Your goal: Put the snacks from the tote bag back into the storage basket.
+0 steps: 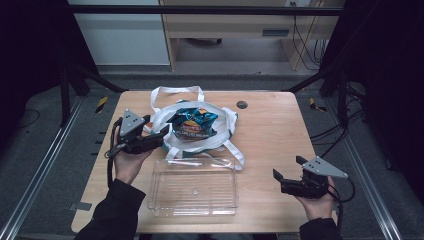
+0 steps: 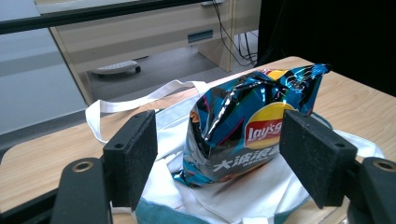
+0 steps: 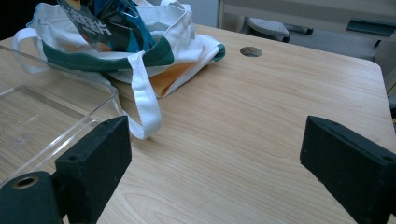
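A blue Lay's chip bag [image 1: 194,122] [image 2: 247,123] rests on a white tote bag [image 1: 220,135] [image 2: 219,196] with teal trim at the table's middle back. My left gripper [image 1: 159,134] [image 2: 219,158] is open just left of the chip bag, its jaws pointing at it with the bag's lower part between them farther off. An empty clear plastic tray [image 1: 194,187] [image 3: 42,121] lies in front of the tote. My right gripper [image 1: 286,176] [image 3: 215,163] is open low over bare wood at the front right, nothing between its fingers.
The wooden table [image 1: 270,130] has a round cable hole [image 1: 242,104] [image 3: 251,51] behind the tote. Tote straps [image 1: 177,91] [image 3: 144,100] trail toward the back and over the tray's far edge. Black frame bars and a cabinet stand beyond the table.
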The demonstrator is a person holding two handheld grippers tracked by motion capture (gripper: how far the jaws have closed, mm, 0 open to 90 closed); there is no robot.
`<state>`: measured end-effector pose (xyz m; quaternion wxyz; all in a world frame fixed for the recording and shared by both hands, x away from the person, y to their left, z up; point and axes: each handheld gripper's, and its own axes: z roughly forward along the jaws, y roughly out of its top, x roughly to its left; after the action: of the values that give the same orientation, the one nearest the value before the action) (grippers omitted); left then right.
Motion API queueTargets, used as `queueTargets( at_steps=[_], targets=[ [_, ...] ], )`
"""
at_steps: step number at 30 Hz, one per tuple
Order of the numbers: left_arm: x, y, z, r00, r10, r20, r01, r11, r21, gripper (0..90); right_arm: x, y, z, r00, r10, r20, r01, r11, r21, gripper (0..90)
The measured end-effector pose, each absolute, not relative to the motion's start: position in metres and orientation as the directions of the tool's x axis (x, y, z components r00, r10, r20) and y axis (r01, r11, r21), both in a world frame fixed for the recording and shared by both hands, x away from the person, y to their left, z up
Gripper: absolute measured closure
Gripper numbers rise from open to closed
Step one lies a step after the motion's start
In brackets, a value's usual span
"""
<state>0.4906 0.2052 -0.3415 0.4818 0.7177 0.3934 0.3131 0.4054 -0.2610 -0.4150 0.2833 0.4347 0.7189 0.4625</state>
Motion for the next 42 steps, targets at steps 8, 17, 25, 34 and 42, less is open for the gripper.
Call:
queueTargets(
  at_steps=[8,17,25,34,42],
  targets=[
    [0.504,0.196,-0.345,0.500,0.863,0.071,0.275,-0.236,0.932,28.9,0.406,-0.261,-0.415,-0.464,0.886,-0.002,0.366,0.194,0.910,9.5],
    [0.515,0.191,-0.346,0.495,0.866,0.067,0.286,-0.235,0.929,29.6,0.406,-0.261,-0.416,-0.469,0.883,-0.001,0.366,0.196,0.910,9.6],
    [0.525,0.186,-0.346,0.496,0.865,0.076,0.292,-0.248,0.924,31.7,0.406,-0.263,-0.416,-0.467,0.884,-0.002,0.364,0.194,0.911,9.7],
    [0.532,0.184,-0.350,0.503,0.860,0.084,0.300,-0.264,0.916,35.8,0.406,-0.263,-0.418,-0.470,0.883,-0.002,0.370,0.199,0.907,9.8],
    [0.540,0.179,-0.356,0.508,0.855,0.102,0.318,-0.296,0.901,42.9,0.407,-0.263,-0.420,-0.472,0.882,0.000,0.375,0.200,0.905,9.8]
  ],
)
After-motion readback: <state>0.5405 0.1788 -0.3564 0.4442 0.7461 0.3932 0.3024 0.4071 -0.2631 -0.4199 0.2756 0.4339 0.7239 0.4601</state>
